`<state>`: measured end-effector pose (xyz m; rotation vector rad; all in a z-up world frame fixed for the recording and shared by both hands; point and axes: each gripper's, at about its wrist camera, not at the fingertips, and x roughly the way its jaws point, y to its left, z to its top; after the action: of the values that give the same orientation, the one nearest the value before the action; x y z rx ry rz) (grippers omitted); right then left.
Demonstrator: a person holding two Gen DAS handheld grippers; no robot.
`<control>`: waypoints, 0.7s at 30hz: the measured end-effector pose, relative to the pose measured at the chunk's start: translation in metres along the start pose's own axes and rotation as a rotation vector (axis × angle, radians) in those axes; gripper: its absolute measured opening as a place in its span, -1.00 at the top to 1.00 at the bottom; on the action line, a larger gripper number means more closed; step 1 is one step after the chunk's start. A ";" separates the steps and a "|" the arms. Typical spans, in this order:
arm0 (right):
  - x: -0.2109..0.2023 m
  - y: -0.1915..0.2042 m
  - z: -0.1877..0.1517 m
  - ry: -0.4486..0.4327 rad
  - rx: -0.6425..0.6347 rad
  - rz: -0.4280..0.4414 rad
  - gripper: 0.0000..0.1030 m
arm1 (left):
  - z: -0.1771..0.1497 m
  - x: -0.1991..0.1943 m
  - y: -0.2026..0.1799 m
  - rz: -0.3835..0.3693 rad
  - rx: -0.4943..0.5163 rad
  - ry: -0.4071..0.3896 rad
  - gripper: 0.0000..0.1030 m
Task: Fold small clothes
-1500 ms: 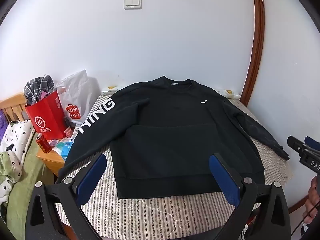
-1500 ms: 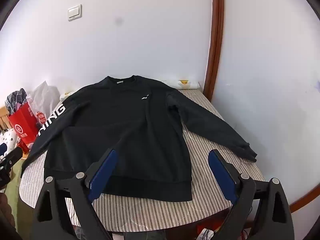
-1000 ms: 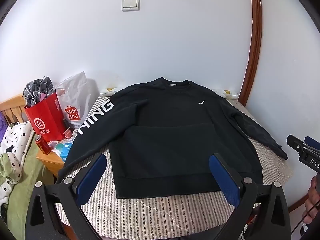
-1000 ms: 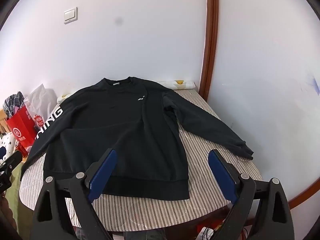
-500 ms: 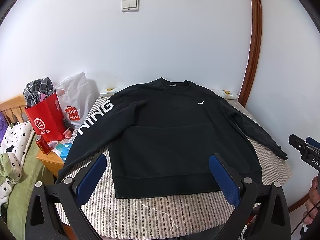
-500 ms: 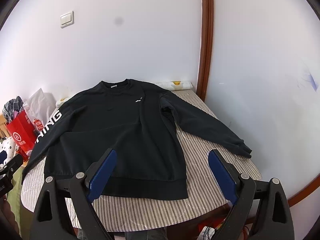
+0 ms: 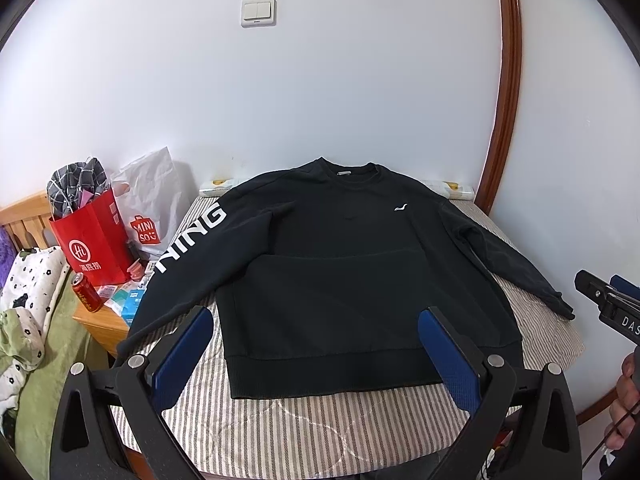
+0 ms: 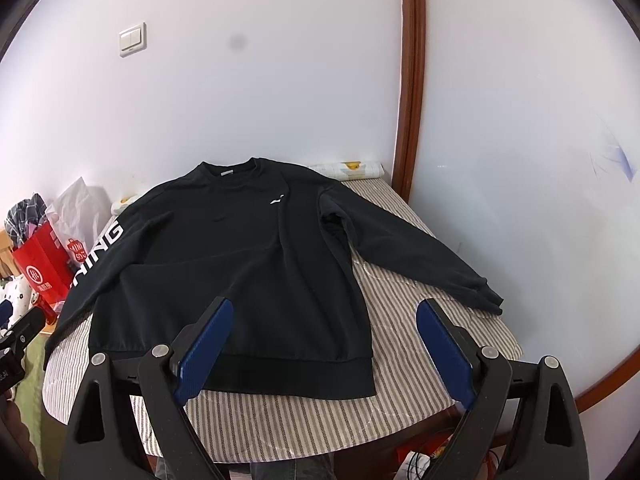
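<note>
Barely shifted, both spread grippers, left (image 7: 316, 354) and right (image 8: 320, 344), seemingly hover above the sweatshirt (image 7: 344, 268).

A black sweatshirt (image 7: 352, 264) lies flat on the striped table (image 7: 304, 428).

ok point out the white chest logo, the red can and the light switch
white chest logo (image 7: 400, 208), left wrist view, middle of the mark
red can (image 7: 87, 293), left wrist view, its side
light switch (image 7: 258, 11), left wrist view, plate centre
</note>
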<state>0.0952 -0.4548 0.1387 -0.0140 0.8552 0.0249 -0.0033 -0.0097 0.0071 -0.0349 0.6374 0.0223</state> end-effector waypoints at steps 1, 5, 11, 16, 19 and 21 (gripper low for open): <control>0.000 0.000 0.000 0.001 0.001 0.001 -0.79 | 0.001 0.000 0.000 0.000 0.000 -0.001 -1.00; 0.000 -0.001 0.000 0.001 0.004 0.000 -0.79 | 0.002 -0.001 -0.001 -0.001 -0.001 -0.001 -1.00; 0.000 0.000 0.001 0.000 0.005 0.002 -0.79 | 0.003 -0.002 -0.002 -0.003 0.000 -0.002 -1.00; 0.000 -0.001 0.001 -0.001 0.007 0.003 -0.79 | 0.004 -0.002 -0.002 0.000 0.000 -0.004 -1.00; 0.000 -0.001 0.000 -0.001 0.008 0.002 -0.79 | 0.005 -0.002 -0.003 0.004 -0.001 -0.009 -1.00; 0.000 -0.001 0.000 0.002 0.010 0.004 -0.79 | 0.006 -0.002 -0.003 0.007 0.000 -0.010 -1.00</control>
<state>0.0950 -0.4562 0.1390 -0.0032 0.8574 0.0247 -0.0017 -0.0126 0.0132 -0.0328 0.6271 0.0297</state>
